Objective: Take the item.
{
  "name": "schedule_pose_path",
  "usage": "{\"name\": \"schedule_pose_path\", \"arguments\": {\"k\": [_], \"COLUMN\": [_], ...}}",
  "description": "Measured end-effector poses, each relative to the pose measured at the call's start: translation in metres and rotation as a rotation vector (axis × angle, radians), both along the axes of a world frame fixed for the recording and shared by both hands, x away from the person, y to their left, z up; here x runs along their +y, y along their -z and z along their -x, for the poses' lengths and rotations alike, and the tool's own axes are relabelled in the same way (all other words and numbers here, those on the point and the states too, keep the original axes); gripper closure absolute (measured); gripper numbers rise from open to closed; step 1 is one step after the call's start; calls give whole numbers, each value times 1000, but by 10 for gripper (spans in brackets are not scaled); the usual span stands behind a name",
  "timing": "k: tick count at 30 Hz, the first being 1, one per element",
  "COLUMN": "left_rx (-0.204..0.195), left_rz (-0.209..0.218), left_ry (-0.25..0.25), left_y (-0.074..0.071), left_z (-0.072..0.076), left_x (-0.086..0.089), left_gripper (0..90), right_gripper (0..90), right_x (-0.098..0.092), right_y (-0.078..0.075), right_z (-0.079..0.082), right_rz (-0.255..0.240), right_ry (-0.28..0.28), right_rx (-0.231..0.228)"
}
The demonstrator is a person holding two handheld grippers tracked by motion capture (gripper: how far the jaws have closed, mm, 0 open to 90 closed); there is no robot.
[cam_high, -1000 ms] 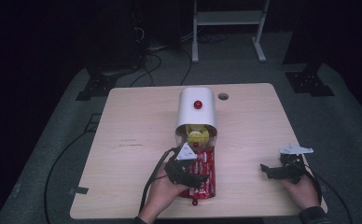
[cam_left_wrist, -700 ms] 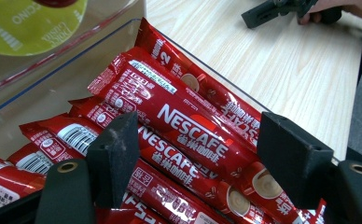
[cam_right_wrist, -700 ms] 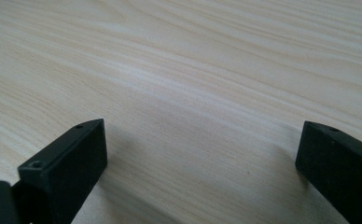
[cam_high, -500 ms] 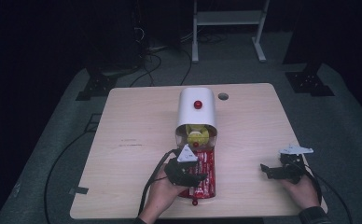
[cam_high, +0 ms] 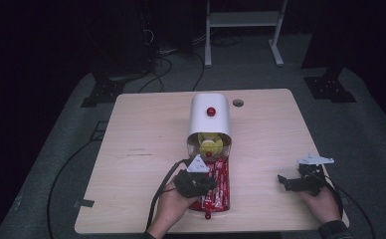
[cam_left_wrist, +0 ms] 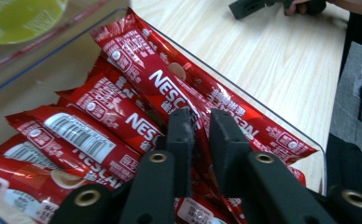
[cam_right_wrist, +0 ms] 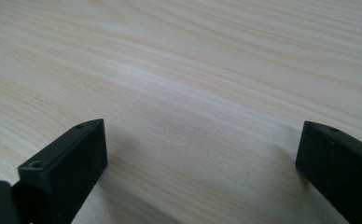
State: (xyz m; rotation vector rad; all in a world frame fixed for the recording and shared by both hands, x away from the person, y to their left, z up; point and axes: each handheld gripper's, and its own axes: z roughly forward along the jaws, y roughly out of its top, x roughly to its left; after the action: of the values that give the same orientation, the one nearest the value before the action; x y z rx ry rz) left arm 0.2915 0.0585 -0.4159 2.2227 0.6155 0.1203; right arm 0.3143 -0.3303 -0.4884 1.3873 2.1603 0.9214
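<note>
Now the left gripper has just closed its jaws onto a red coffee sachet in a clear tray.
Its jaws stand nearly together, pinching the sachet's lower part between them; the sachet lies atop the other sachets, slanting across the tray. Right of the tray, the right gripper rests on the worktop, jaws wide apart, holding nothing.

Left gripper: jaws just drawn together, closing onto a red Nescafé sachet in the clear tray at the near middle of the desk, sachet now pinched between the pads.
</note>
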Motion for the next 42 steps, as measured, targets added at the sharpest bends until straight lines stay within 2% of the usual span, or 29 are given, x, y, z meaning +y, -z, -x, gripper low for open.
{"name": "schedule_pose_path", "arguments": {"k": [9, 12, 15, 22, 29, 42], "left_rx": [6, 3, 9, 8, 7, 11], "left_rz": [15, 14, 39, 52, 77, 81], "left_ry": [12, 25, 28, 43, 40, 23], "left_y": [-2, -4, -6, -14, -20, -23], "left_z": [1, 2, 3, 5, 6, 9], "left_x": [1, 1, 0, 4, 10, 24], "left_gripper": [868, 868, 872, 872, 872, 872], "right_gripper": [13, 13, 14, 13, 14, 14], "right_x": [0, 0, 0, 0, 0, 0], "right_y": [0, 0, 0, 0, 0, 0], "right_z": [0, 0, 0, 0, 0, 0], "right_rz": [0, 0, 0, 1, 1, 1], "right_ry": [0, 0, 0, 0, 0, 0], "right_rx": [0, 0, 0, 0, 0, 0]}}
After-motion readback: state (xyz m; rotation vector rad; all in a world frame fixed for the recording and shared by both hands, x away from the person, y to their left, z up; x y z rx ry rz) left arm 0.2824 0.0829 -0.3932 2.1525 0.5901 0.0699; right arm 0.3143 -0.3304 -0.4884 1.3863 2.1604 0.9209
